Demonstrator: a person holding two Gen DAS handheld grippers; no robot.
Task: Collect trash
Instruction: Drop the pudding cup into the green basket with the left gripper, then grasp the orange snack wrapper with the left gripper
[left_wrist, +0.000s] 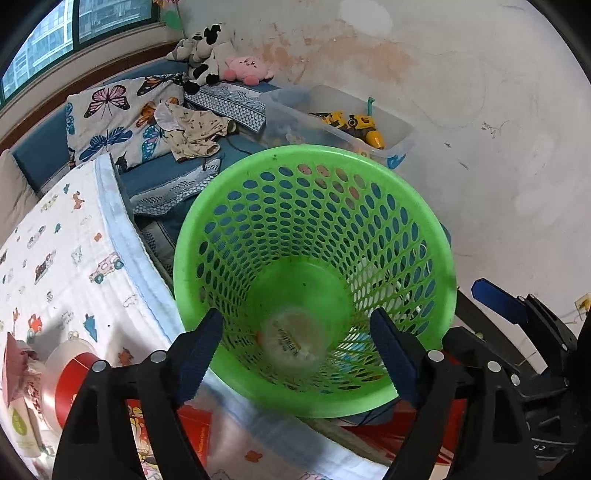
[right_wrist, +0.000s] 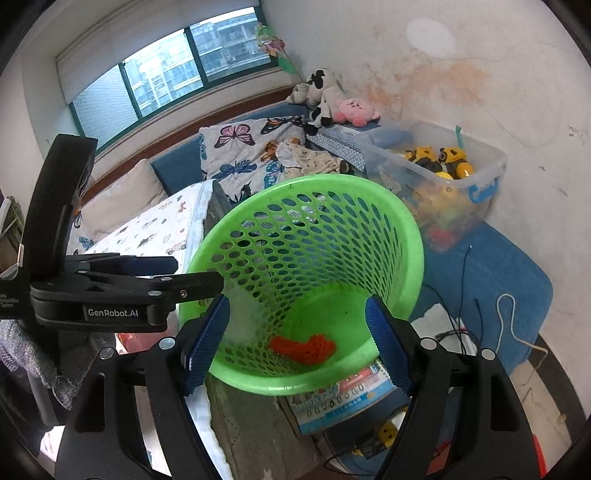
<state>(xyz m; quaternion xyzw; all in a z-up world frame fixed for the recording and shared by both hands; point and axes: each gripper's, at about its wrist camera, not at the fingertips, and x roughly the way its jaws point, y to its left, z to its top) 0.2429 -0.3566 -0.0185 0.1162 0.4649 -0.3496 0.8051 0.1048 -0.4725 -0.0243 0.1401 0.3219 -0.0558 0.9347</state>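
A green perforated waste basket (left_wrist: 314, 280) stands beside the bed; it also shows in the right wrist view (right_wrist: 306, 280). My left gripper (left_wrist: 297, 343) is open and empty, just above the basket's near rim. A clear plastic wrapper (left_wrist: 293, 343) shows blurred between its fingers, inside the basket. My right gripper (right_wrist: 297, 332) is open and empty over the near rim. An orange foam net (right_wrist: 303, 347) lies on the basket's bottom. The left gripper's body (right_wrist: 110, 291) shows at the left of the right wrist view.
A bed with a white printed blanket (left_wrist: 66, 266) lies left of the basket. A tape roll (left_wrist: 70, 373) and packets lie on it. A clear bin of toys (right_wrist: 436, 173) stands by the wall. Cables (right_wrist: 480, 317) and a printed box (right_wrist: 347, 398) lie on the floor.
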